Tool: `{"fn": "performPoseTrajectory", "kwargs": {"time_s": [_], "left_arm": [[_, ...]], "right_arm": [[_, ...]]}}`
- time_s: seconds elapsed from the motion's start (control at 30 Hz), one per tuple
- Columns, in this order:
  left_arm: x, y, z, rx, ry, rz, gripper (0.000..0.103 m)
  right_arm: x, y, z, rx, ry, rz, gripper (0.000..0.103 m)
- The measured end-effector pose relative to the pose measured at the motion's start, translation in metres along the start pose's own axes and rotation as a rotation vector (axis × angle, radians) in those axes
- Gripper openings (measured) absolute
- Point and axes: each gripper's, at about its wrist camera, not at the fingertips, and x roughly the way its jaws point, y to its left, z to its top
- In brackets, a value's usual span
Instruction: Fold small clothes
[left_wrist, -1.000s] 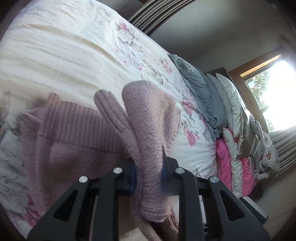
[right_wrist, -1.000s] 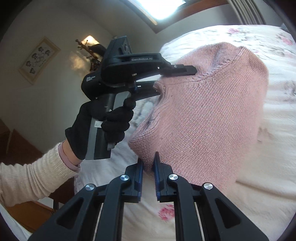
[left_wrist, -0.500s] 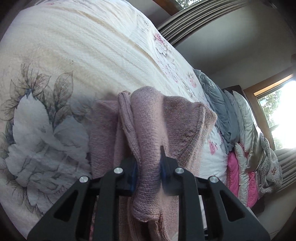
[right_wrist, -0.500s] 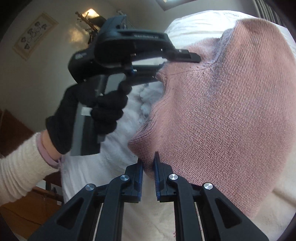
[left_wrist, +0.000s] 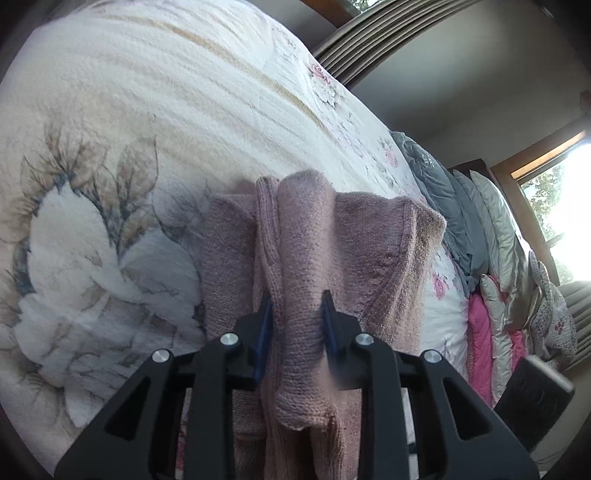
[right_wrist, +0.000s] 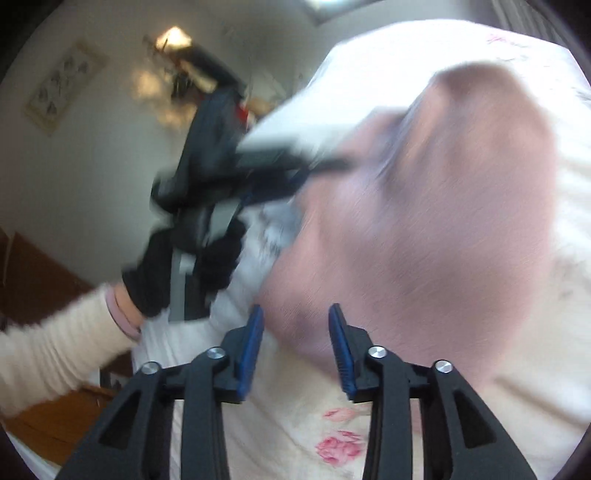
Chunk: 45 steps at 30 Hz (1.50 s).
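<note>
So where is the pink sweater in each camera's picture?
Left wrist view: the pink sweater sits at centre bottom, a bunched fold between the fingers of the left tool.
Right wrist view: it is the big blurry pink shape at centre right, just past the open right tool.
Shared landmark: the floral bedspread lies under it in both.

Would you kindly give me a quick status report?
Left gripper shut on pink sweater. Right gripper open at its edge. Sweater bunched on floral quilt. Nothing in the way.
</note>
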Motion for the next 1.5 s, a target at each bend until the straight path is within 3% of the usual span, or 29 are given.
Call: {"fn": "performPoseTrajectory", "kwargs": {"time_s": [0.07, 0.13, 0.17, 0.27, 0.4, 0.5, 0.63, 0.67, 0.7, 0.77, 1.03, 1.13, 1.2, 1.43, 1.5], "left_arm": [[-0.018, -0.009, 0.006, 0.037, -0.056, 0.035, 0.027], [-0.032, -0.025, 0.012, 0.073, -0.107, 0.023, 0.027], [-0.034, -0.036, 0.015, 0.091, -0.114, 0.009, 0.027], [-0.022, -0.068, 0.017, 0.132, -0.088, -0.042, 0.027], [0.014, -0.094, 0.012, 0.194, -0.013, -0.029, 0.027], [0.035, -0.092, 0.014, 0.184, 0.028, -0.004, 0.027], [0.051, -0.071, 0.018, 0.150, 0.062, 0.105, 0.027], [0.053, -0.063, 0.019, 0.129, 0.068, 0.126, 0.022], [0.054, -0.055, 0.020, 0.106, 0.070, 0.128, 0.012], [0.053, -0.045, 0.021, 0.075, 0.070, 0.131, 0.007], [0.058, -0.042, 0.023, 0.061, 0.073, 0.148, 0.007], [0.046, -0.046, 0.020, 0.057, 0.064, 0.147, 0.014], [0.031, -0.054, 0.013, 0.084, 0.042, 0.163, 0.027], [-0.035, -0.088, -0.044, 0.137, 0.004, 0.079, 0.034], [-0.043, -0.097, -0.068, 0.177, 0.001, 0.090, 0.036]], "right_arm": [[-0.024, -0.018, 0.013, 0.020, -0.062, -0.060, 0.043], [-0.039, -0.036, 0.031, 0.014, -0.102, -0.198, 0.043], [-0.044, -0.045, 0.043, 0.017, -0.124, -0.228, 0.043], [-0.040, -0.060, 0.069, 0.035, -0.139, -0.220, 0.042], [-0.026, -0.068, 0.088, -0.001, -0.100, -0.325, 0.042], [-0.020, -0.079, 0.087, 0.029, -0.107, -0.337, 0.042], [-0.006, -0.106, 0.094, 0.075, -0.086, -0.361, 0.041], [0.001, -0.112, 0.094, 0.078, -0.075, -0.378, 0.041], [0.007, -0.116, 0.094, 0.079, -0.061, -0.392, 0.041], [0.015, -0.115, 0.094, 0.087, -0.042, -0.400, 0.042], [0.020, -0.115, 0.094, 0.102, -0.013, -0.402, 0.043], [-0.001, -0.102, 0.087, 0.088, -0.051, -0.392, 0.043], [-0.019, -0.091, 0.075, 0.084, -0.088, -0.356, 0.043], [-0.058, -0.054, -0.005, 0.082, -0.109, -0.305, 0.045], [-0.059, -0.045, -0.026, 0.090, -0.108, -0.279, 0.045]]}}
